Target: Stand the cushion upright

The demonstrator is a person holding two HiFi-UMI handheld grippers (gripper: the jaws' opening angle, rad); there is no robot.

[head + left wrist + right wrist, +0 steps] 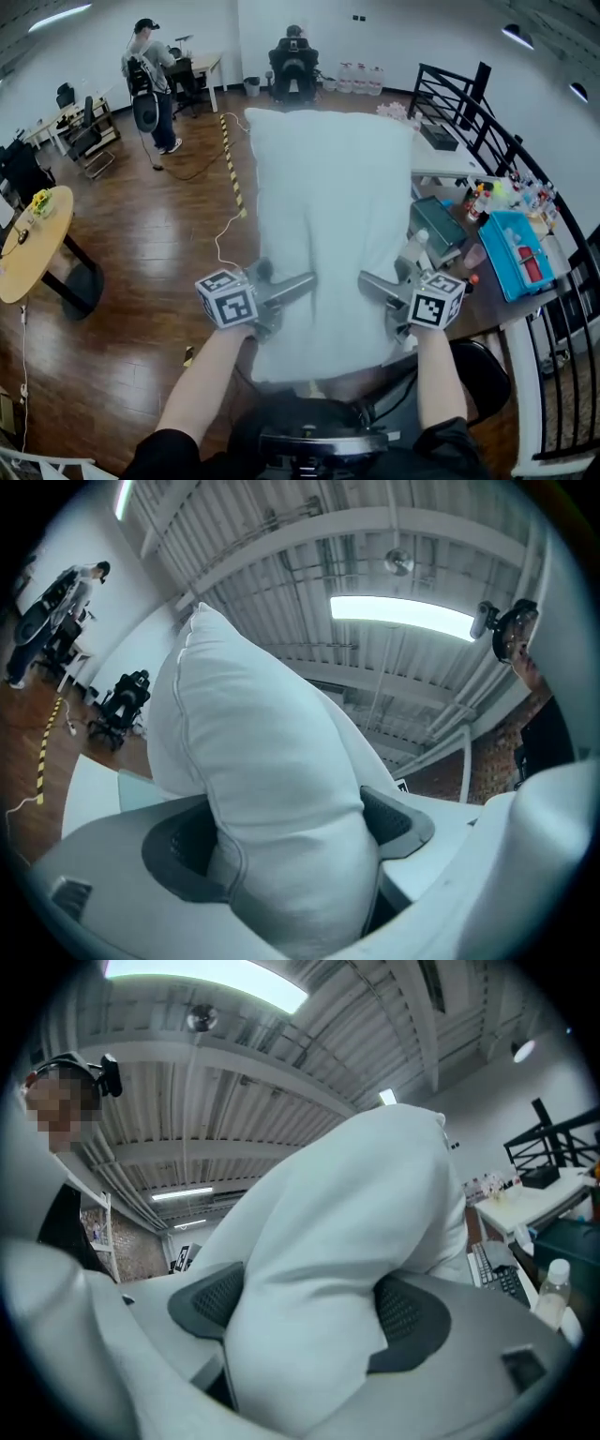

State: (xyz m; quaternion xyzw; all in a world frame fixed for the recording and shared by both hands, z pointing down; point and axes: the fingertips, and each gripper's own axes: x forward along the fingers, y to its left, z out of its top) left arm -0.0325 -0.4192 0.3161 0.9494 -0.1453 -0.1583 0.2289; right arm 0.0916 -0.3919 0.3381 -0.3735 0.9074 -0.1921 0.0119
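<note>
The white cushion (328,206) is held up between both grippers; the jaws of the left gripper (302,284) are clamped on its lower left edge, those of the right gripper (373,284) on its lower right edge

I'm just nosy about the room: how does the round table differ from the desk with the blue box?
The round table is pale yellow; the desk is dark. The round table carries little besides flowers; the desk is crowded with the blue box, bottles and more. Both stand on the wooden floor.
</note>
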